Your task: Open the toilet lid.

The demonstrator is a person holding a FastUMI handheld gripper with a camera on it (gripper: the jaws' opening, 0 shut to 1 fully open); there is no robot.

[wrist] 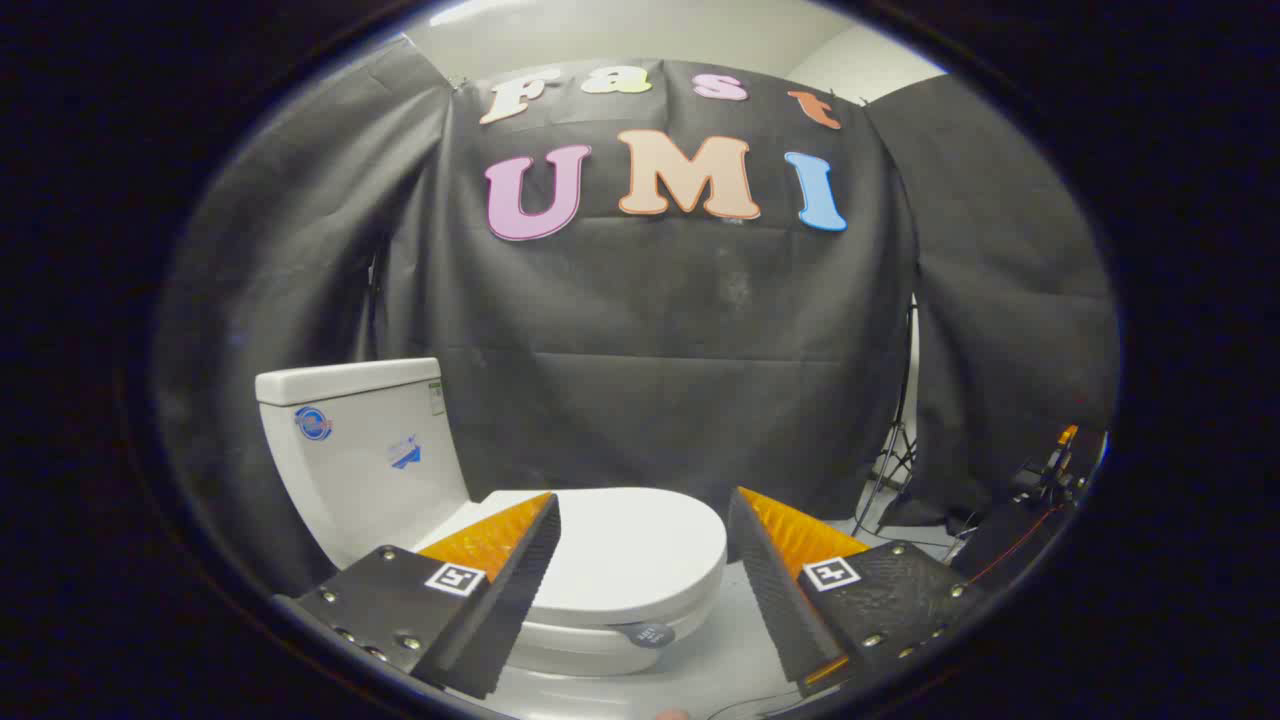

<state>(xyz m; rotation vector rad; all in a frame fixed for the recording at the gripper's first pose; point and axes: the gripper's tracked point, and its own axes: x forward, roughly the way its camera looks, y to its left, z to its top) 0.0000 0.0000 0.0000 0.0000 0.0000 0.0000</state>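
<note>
A white toilet stands on the floor below and ahead of me, its tank (365, 450) to the left of the bowl. The white lid (630, 550) lies flat and closed over the seat. My gripper (645, 525) hovers above the lid's front part, open, with a wide gap between the fingers and nothing held. The left finger (520, 560) overlaps the lid's left side in the view; the right finger (765, 560) sits just past the lid's right edge. A small dark round tag (648, 634) shows on the bowl's rim under the lid.
Black cloth forms the booth's wall behind the toilet. A light stand's tripod legs (895, 450) rise at a gap in the cloth to the right. Dark equipment with orange parts and a red cable (1040, 490) lies on the floor at the far right. The floor is pale grey.
</note>
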